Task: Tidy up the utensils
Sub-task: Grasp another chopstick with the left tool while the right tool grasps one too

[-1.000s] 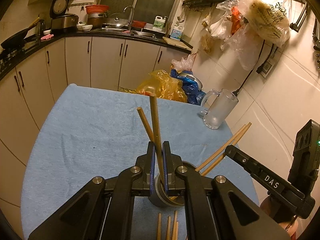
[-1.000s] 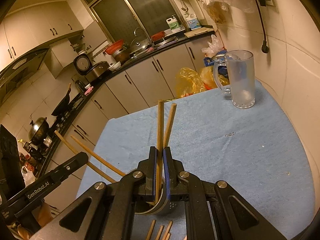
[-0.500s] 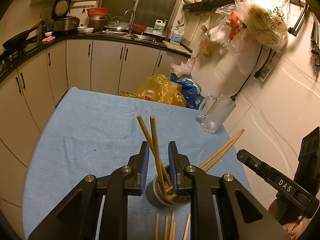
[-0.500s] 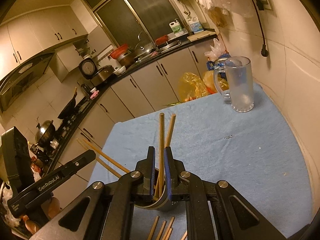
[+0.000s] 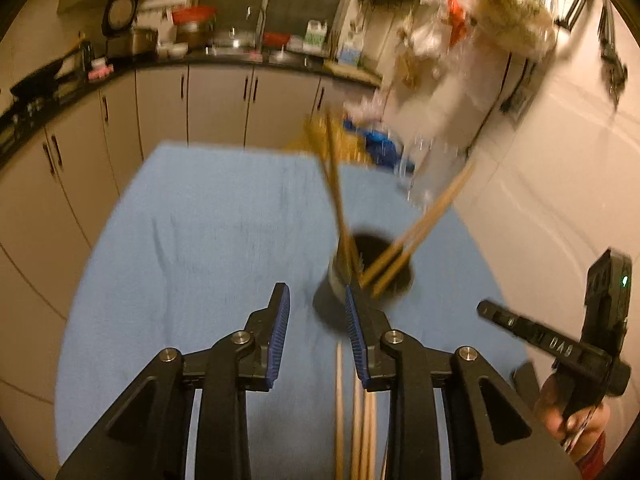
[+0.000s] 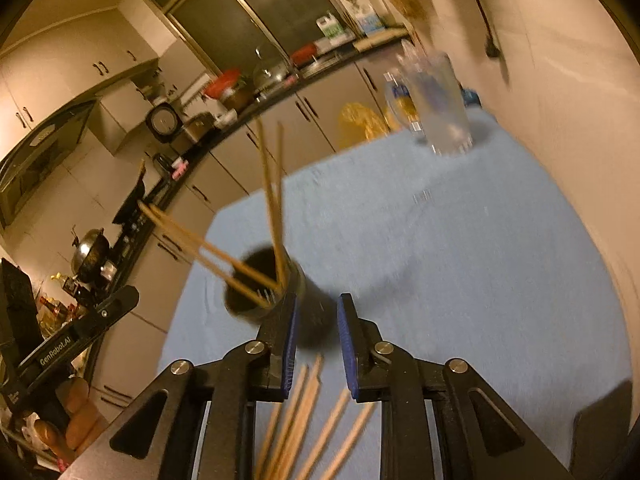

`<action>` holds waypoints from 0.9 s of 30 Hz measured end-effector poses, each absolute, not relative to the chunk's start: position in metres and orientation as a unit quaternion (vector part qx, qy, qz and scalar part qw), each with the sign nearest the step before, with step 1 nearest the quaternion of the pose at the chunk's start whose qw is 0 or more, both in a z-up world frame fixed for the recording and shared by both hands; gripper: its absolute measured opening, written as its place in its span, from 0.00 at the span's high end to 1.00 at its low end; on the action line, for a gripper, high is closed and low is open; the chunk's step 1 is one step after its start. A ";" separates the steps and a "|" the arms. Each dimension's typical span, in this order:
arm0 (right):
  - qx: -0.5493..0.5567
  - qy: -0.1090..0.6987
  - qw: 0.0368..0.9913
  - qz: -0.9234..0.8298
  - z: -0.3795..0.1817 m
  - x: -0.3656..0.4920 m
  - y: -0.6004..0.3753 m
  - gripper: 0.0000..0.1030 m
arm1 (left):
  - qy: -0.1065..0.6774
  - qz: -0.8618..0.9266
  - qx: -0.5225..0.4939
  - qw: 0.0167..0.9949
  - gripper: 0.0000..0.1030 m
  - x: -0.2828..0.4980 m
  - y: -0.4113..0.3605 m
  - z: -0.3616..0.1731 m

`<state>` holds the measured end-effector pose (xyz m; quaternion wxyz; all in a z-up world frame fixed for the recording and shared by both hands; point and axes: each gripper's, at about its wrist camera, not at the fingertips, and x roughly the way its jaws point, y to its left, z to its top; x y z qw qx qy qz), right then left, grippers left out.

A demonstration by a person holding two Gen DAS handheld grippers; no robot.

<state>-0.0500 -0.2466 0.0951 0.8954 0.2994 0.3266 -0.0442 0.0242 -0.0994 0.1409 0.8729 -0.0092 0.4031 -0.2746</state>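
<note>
A dark round holder (image 5: 366, 276) stands on the blue cloth (image 5: 208, 240) with several wooden chopsticks (image 5: 338, 200) leaning in it. It also shows in the right wrist view (image 6: 264, 284) with its chopsticks (image 6: 270, 200). My left gripper (image 5: 318, 334) is open and empty, just in front of the holder. My right gripper (image 6: 316, 338) is open and empty, to the holder's right. Several loose chopsticks lie on the cloth under the left gripper (image 5: 360, 420) and under the right gripper (image 6: 304, 412). Both views are blurred by motion.
A glass mug (image 6: 438, 104) stands at the far right of the cloth by the tiled wall. Yellow and blue bags (image 5: 360, 144) sit beyond the far table edge. Kitchen cabinets (image 5: 216, 104) run behind. The right gripper's body (image 5: 560, 344) shows at lower right.
Both grippers have opened and let go of their chopsticks, which now lean in the holder. Both grippers have drawn back from the holder.
</note>
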 end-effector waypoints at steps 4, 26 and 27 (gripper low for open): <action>0.317 0.353 0.879 -0.047 0.061 -0.067 -0.246 0.79 | 0.470 -0.277 0.005 0.838 0.74 0.013 -0.100 0.084; 0.314 0.426 0.846 -0.061 0.023 -0.069 -0.230 0.79 | 0.546 -0.237 0.054 0.802 0.94 0.019 -0.132 0.022; 0.308 0.432 0.845 -0.061 0.022 -0.066 -0.227 0.79 | 0.546 -0.235 0.047 0.802 0.94 0.019 -0.124 0.022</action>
